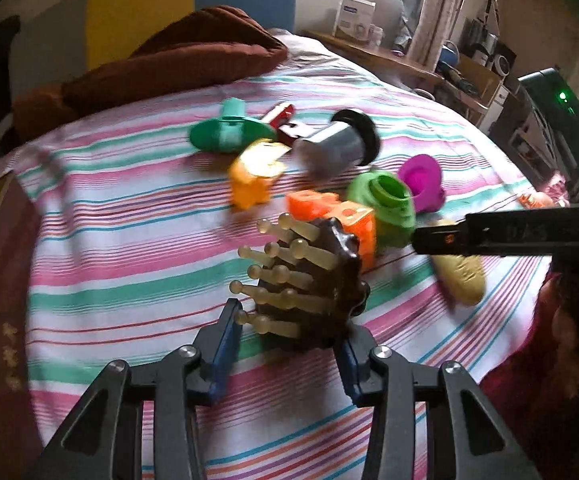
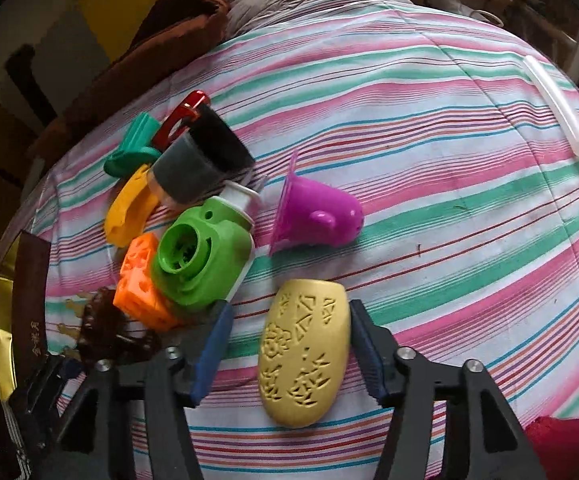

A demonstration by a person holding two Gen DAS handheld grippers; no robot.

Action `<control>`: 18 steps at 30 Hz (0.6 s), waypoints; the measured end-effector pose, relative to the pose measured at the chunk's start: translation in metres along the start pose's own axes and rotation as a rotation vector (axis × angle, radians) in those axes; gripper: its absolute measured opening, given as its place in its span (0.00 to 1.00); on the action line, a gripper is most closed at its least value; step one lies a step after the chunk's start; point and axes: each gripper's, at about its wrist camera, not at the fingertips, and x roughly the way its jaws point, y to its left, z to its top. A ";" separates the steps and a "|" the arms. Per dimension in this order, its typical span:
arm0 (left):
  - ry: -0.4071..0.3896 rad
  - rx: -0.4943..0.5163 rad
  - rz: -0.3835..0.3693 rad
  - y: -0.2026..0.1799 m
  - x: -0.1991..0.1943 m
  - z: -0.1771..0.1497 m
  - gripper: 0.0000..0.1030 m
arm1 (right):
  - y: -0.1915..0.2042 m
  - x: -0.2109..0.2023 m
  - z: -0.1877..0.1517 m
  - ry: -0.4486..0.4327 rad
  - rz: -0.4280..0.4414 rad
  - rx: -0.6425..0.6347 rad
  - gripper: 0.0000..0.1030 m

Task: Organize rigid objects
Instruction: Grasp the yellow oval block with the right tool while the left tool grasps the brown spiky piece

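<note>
Toys lay clustered on your striped sheet (image 2: 429,128): teal piece (image 1: 217,132), red piece (image 2: 181,118), grey cylinder (image 1: 335,142), yellow piece (image 1: 255,176), orange cube (image 2: 141,284), green camera (image 2: 199,254), purple cup (image 2: 315,212).

Brush (image 1: 313,280), brown with pale pegs, stood between the pads of your left gripper (image 1: 285,346). Its base was hidden there, and blur kept you from telling whether the pads pressed on it. In the right view it showed only as a dark smear.

Tan oval (image 2: 305,360), carved, lay flat between the fingers of your right gripper (image 2: 289,346). Those stood apart, with sheet showing on both sides; nothing was clamped.

Red piece was mostly hidden behind the cylinder. Clear tube (image 2: 557,108) lay well apart near the sheet's right edge. Brown bedding (image 1: 193,60) was bunched at the far side.
</note>
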 end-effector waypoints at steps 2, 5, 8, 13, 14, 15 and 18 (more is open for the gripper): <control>-0.010 0.005 0.005 0.007 -0.006 -0.006 0.43 | 0.002 -0.001 -0.002 0.002 -0.023 -0.023 0.57; -0.025 -0.009 0.005 0.015 -0.013 -0.014 0.43 | 0.006 -0.010 -0.013 -0.007 -0.116 -0.090 0.43; -0.034 -0.024 -0.002 0.022 -0.017 -0.017 0.43 | 0.007 -0.012 -0.015 -0.007 -0.076 -0.100 0.42; -0.045 -0.038 -0.015 0.025 -0.018 -0.018 0.42 | -0.010 -0.023 -0.013 -0.034 0.002 -0.022 0.42; -0.050 -0.044 -0.017 0.026 -0.020 -0.020 0.42 | -0.014 -0.026 -0.013 -0.043 0.024 -0.006 0.42; -0.052 -0.047 -0.018 0.027 -0.019 -0.019 0.42 | -0.017 -0.029 -0.013 -0.052 0.051 0.008 0.42; -0.051 -0.072 -0.033 0.030 -0.022 -0.023 0.42 | -0.022 -0.035 -0.015 -0.069 0.134 0.038 0.42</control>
